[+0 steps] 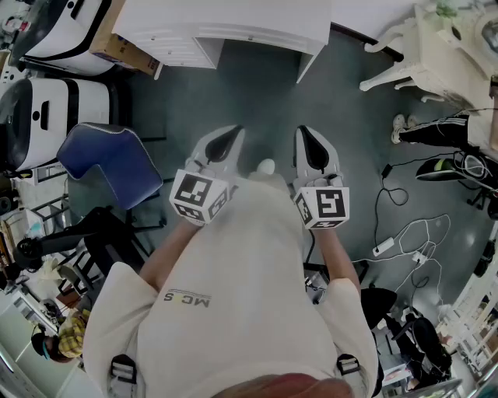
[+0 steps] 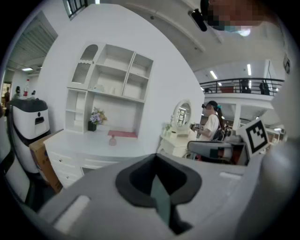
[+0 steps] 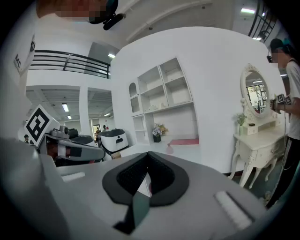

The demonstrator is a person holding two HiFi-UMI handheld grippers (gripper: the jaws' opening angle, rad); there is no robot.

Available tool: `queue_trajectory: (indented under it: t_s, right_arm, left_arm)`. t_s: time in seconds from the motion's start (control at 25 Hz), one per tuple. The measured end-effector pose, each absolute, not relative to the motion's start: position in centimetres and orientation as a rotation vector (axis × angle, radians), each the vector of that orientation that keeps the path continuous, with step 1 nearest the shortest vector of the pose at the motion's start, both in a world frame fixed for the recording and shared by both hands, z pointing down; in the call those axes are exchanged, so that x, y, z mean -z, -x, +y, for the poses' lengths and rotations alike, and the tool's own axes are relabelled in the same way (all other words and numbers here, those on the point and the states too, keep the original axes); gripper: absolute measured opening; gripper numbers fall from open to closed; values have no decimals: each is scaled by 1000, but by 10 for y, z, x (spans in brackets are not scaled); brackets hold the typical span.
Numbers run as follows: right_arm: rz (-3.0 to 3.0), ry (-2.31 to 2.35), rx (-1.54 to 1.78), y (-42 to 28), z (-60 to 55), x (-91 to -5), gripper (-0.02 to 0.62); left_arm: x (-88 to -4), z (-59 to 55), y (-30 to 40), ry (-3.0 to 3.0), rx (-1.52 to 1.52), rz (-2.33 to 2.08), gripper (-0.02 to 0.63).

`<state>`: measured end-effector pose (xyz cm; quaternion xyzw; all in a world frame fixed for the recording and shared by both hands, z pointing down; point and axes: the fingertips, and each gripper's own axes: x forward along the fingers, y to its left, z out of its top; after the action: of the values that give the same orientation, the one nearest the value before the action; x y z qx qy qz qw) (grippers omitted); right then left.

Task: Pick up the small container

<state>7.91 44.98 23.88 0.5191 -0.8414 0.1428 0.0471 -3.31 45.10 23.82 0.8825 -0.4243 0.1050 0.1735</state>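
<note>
**Both grippers clenched and empty, small container on the desk well ahead**

The person holds the left gripper [image 1: 224,144] and the right gripper [image 1: 313,146] side by side in front of the chest, both pointing towards the white desk [image 1: 233,17] across a stretch of grey floor [image 1: 264,101]. In the left gripper view the left gripper [image 2: 156,158] has its jaws pressed together with nothing between them. In the right gripper view the right gripper [image 3: 148,157] is likewise clenched and holds nothing.

The small container [image 2: 112,139], a little pink thing, stands upright on the desk [image 2: 79,143], well apart from both grippers. It sits by the front edge of a pink mat [image 2: 123,134] that lies under the white shelf unit [image 2: 110,86]. A dark pot of flowers [image 2: 95,120] stands to the left of the mat, against the shelves. The right gripper view shows the same small container [image 3: 169,149] on the desk [image 3: 187,153], in front of the mat.

To the right of the desk stands a cream dressing table [image 3: 255,136] with an oval mirror [image 3: 255,93], and a person [image 2: 211,125] in a white shirt stands beside it. A blue chair [image 1: 109,159] is on the floor at the person's left, and cables [image 1: 412,225] trail over the floor at the right
</note>
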Motion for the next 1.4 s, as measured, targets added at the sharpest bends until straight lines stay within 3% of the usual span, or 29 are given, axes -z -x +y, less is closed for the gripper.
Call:
queue_trajectory:
  t_s: [0.84, 1.4]
  right_arm:
    - [-2612, -1535, -493, -107, 416, -250, -3]
    - [-2547, -1557, -434, -55, 238, -261, -3]
  left_arm:
    - [-246, 417, 9, -2481, -329, -1225, 2]
    - [-262, 225, 57, -2514, -315, -1144, 2]
